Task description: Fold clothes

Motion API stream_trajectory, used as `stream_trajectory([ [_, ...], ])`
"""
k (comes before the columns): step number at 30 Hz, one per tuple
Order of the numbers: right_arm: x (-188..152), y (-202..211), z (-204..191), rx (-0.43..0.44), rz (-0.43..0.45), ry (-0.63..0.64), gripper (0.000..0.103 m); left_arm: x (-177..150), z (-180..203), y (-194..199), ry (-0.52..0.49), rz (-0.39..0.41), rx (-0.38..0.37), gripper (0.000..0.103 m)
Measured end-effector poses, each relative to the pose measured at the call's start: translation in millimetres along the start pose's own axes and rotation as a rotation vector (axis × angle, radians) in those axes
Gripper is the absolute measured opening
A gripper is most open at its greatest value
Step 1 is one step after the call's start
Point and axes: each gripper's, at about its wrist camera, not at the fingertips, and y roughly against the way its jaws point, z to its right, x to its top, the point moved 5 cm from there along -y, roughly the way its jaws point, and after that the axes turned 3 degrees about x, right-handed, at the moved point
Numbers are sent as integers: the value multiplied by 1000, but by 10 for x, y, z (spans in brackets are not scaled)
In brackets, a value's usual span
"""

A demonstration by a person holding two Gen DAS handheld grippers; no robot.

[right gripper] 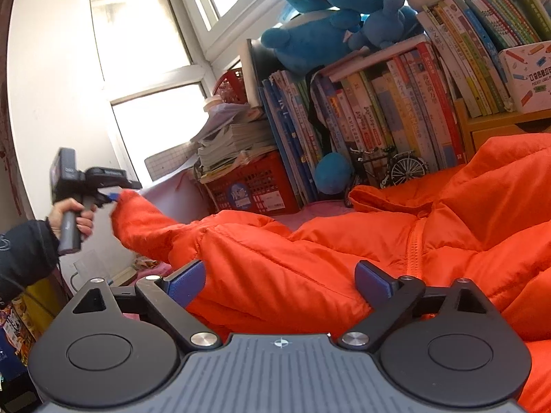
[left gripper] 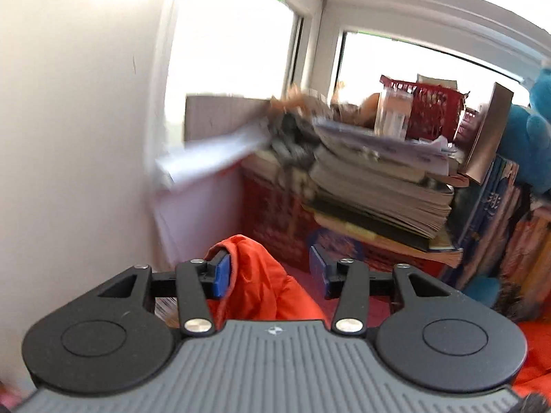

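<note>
An orange puffer jacket (right gripper: pixel 344 241) lies spread across the pink surface, zipper facing up. Its sleeve (right gripper: pixel 137 216) stretches left and is raised. My left gripper (left gripper: pixel 270 272) is open, with the sleeve end (left gripper: pixel 255 275) draped against its left blue pad (left gripper: pixel 221 275); the right pad is apart from the cloth. It also shows in the right wrist view (right gripper: pixel 112 197), at the sleeve's tip. My right gripper (right gripper: pixel 279 285) is open and hovers just above the jacket's body, holding nothing.
Stacked books and magazines (left gripper: pixel 375 179) sit on a red crate (right gripper: pixel 255 186) by the window. Upright books (right gripper: pixel 378 113), blue plush toys (right gripper: pixel 327 24) and a small model bicycle (right gripper: pixel 389 168) line the back. A white wall (left gripper: pixel 75 120) is at the left.
</note>
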Motion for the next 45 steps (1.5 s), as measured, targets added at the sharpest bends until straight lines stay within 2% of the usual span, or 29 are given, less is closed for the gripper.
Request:
stream_trajectory([
  [1,-2,-2,0,-1,-1,0,97,24,27,36,-50,33,57,64],
  [3,-5,-7,1,-4,-4,-1,98,34,111,-89,-186,62,154,68],
  [4,-6,-10,4,-5,-6,-2,98,21,149,-221,-237,26,194,64],
  [5,-8,-17,15,-4,-9,-8,98,-3,171,-356,-247,-45,214,57],
  [6,-9,-24,31,-5,-12,-16,98,-28,189,-474,-238,-119,225,57],
  [8,-15,-33,79,-19,-17,-40,98,-61,248,-514,-202,-179,181,57],
  [9,-18,-31,105,-27,-18,-54,98,-66,288,-478,-190,-179,129,59],
  [11,-25,-28,152,-42,-21,-78,98,-64,375,-361,-167,-165,-15,75],
  [13,-36,-29,168,-47,-26,-87,98,-65,411,-224,-100,-194,-259,84],
  [14,-41,-31,172,-50,-29,-89,99,-78,405,-154,-62,-210,-365,90],
  [15,-46,-40,166,-53,-33,-84,99,-98,388,-87,-23,-227,-456,91],
  [16,-48,-49,159,-57,-37,-79,100,-115,367,-45,-7,-232,-483,92],
  [17,-50,-58,151,-61,-40,-74,100,-133,342,-51,-26,-229,-411,92],
  [21,-49,-75,132,-76,-51,-65,101,-216,203,-180,-178,-205,56,92],
  [22,-45,-82,129,-79,-52,-65,101,-233,154,-203,-154,-214,61,92],
  [28,-58,-98,144,-82,-67,-74,102,-276,-182,-271,247,-324,-342,91],
  [29,-60,-100,147,-82,-70,-75,103,-296,-174,-229,248,-339,-386,91],
  [31,-62,-106,150,-83,-73,-77,103,-411,-6,8,118,-348,-429,91],
  [33,-63,-108,152,-83,-75,-79,103,-598,171,309,60,-382,-506,92],
  [36,-65,-105,149,-85,-75,-79,103,-947,437,727,139,-480,-726,94],
  [37,-63,-101,145,-87,-74,-78,103,-1063,530,812,151,-510,-771,96],
  [40,-54,-64,113,-106,-57,-68,102,-1411,841,985,144,-585,-844,99],
  [42,-32,44,24,-142,-29,-53,102,-1552,1077,937,100,-587,-801,100],
  [45,-13,289,-151,-155,-12,-21,102,-1552,1343,694,132,-524,-707,100],
])
